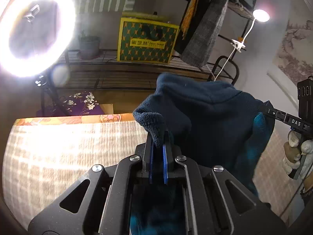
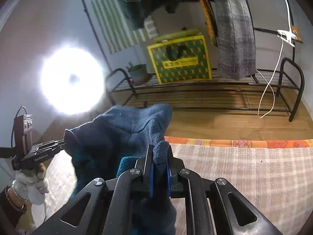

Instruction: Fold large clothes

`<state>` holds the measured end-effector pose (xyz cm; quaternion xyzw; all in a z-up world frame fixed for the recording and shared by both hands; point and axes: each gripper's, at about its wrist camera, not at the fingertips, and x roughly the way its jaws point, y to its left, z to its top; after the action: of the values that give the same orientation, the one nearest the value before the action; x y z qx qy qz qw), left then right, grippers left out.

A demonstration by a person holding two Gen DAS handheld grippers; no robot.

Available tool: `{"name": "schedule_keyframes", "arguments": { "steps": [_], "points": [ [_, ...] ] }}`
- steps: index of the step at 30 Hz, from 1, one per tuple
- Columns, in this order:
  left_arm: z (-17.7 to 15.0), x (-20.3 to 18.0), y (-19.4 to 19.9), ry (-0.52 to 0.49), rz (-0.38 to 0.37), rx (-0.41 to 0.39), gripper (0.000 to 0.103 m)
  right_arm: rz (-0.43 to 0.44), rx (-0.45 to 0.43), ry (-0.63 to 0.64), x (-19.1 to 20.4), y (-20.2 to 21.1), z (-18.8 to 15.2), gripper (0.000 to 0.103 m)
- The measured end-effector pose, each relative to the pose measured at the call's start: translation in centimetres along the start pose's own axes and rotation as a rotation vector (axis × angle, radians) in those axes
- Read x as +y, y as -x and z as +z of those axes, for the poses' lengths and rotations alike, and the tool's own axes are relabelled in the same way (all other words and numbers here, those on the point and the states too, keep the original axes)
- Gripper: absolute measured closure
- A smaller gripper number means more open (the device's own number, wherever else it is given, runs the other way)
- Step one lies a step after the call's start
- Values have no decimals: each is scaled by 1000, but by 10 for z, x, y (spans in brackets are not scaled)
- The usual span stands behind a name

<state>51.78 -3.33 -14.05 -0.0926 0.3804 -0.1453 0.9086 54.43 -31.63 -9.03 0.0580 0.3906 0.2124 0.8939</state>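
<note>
Lying near: checked bedcover [image 2: 254, 176], orange-patterned edge [image 2: 234, 143] far, wooden floor [image 2: 225, 121] and black rack [image 2: 195, 90] beyond. Both pinching dark blue fleece garment [image 1: 205, 105] tight: left gripper [image 1: 158, 146], right gripper [image 2: 159, 168].

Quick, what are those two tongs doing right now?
Left tongs: closed on the dark blue fleece garment.
Right tongs: closed on the same garment.

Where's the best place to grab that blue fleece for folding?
By its edge, as now: each hand-held gripper, left and right, pinches a bunched edge of the fleece from below, so it hangs spread between them.
</note>
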Motion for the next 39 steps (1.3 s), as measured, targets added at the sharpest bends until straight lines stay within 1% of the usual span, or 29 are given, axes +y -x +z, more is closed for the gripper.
{"name": "schedule_keyframes", "arguments": {
  "steps": [5,7,11,15,18,22,25,28,29,30,32,34,37,39],
  "points": [
    [-24,-10,51,-20,-4,-8,98,40,-1,73,32,50,-17,95],
    [-35,-11,68,-12,-11,-8,98,54,2,96,42,66,-26,95],
    [-57,-12,98,1,-25,-8,99,86,9,120,62,103,-55,95],
    [-87,-20,126,-15,-37,-11,99,91,28,137,72,125,-83,95],
    [-113,-25,141,-35,-34,-2,99,84,41,150,77,140,-107,95],
    [-144,-25,152,-43,-31,24,99,90,55,124,75,154,-138,95],
    [-173,-26,155,-59,-17,61,99,80,73,114,73,160,-159,95],
    [-197,-27,153,-78,-20,112,99,72,86,111,75,167,-178,95],
    [-205,-27,153,-88,-16,136,98,65,92,116,76,171,-185,94],
    [-211,-27,154,-95,-13,149,98,65,96,119,77,173,-188,91],
    [-223,-25,162,-106,-20,171,95,58,101,119,79,181,-195,77],
    [-233,-22,174,-98,-34,175,95,56,86,110,81,196,-199,71],
    [-241,-17,199,-81,-55,160,95,56,42,108,91,229,-205,70],
    [-241,-15,221,-59,-77,132,95,78,-6,104,100,260,-209,69]
  ]
}}
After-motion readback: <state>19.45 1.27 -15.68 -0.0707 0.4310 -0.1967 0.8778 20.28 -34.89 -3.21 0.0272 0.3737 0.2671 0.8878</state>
